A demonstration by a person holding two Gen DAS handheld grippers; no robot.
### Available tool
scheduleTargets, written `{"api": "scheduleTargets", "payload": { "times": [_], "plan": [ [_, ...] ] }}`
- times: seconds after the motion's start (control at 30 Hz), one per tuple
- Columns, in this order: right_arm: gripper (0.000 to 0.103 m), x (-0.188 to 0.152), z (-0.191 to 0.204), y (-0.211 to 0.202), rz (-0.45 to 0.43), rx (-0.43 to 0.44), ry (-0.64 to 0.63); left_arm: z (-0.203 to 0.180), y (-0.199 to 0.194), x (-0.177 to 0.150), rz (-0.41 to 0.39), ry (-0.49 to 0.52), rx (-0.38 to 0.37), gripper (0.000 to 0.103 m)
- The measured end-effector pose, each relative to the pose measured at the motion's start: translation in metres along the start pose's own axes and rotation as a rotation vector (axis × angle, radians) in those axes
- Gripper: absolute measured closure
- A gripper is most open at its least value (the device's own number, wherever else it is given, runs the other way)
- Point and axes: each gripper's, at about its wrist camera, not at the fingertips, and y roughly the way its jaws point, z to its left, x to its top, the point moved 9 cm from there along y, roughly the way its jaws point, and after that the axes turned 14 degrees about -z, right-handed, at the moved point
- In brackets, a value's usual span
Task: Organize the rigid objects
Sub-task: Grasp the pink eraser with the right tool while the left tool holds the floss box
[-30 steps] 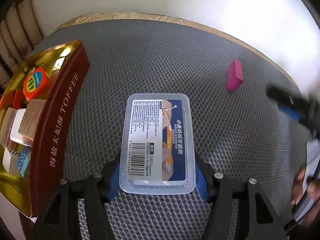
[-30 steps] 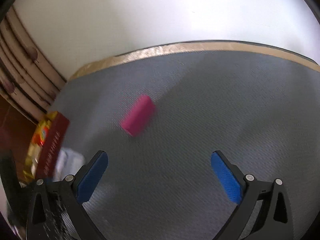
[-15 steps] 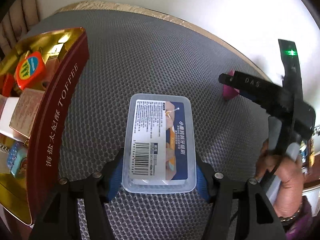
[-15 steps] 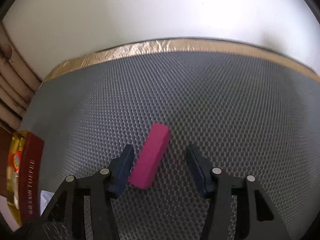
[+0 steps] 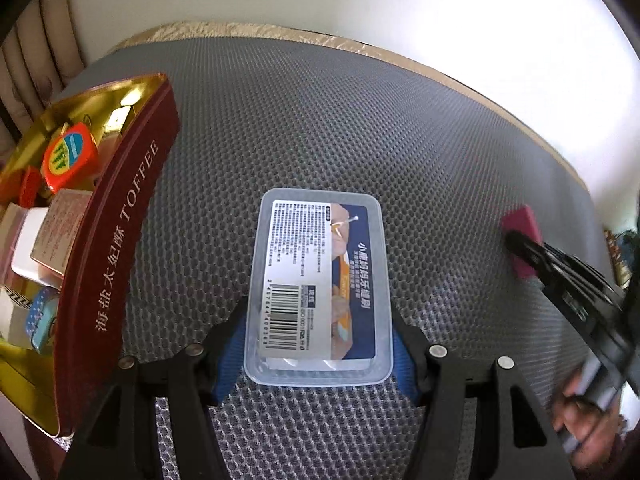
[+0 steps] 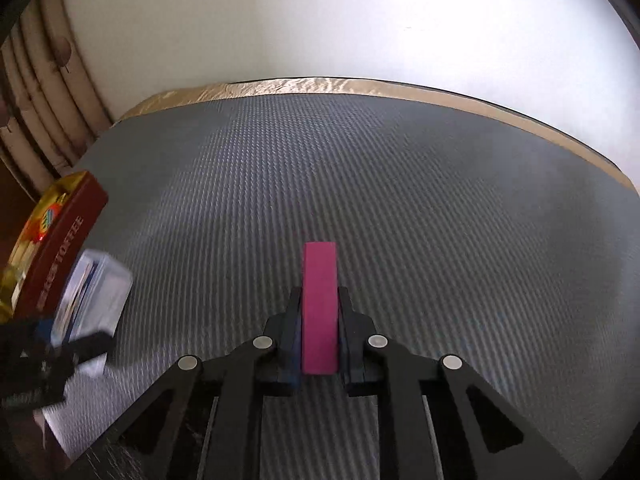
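With the right gripper (image 6: 319, 332) clamped on the pink block (image 6: 319, 304) and the left gripper (image 5: 318, 354) holding the plastic box (image 5: 318, 288), both look ready to go into the tin (image 5: 116, 240) at the mat's left edge.

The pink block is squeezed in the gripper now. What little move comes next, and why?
Probably lift it a little off the mat. The right gripper is shut on the pink block, and the open toffee tin, already holding small things, stands off to the left, so the block likely needs to clear the grey mat first.

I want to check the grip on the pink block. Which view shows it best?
The right wrist view: the pink block sits centred, clamped in the right gripper. The left wrist view shows it small at the right edge, partly hidden.
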Motion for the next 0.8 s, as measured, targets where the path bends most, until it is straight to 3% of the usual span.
{"api": "scheduleTargets", "payload": {
  "times": [0.33, 0.8],
  "plan": [
    [0.089, -0.006, -0.006, -0.008, -0.059, 0.016, -0.041, -0.029, 0.001, -0.020, -0.077, 0.093, 0.068, 0.040],
    [0.089, -0.006, -0.023, -0.029, -0.106, 0.067, -0.014, -0.043, -0.027, -0.039, -0.177, 0.126, 0.093, 0.040]
  ]
}}
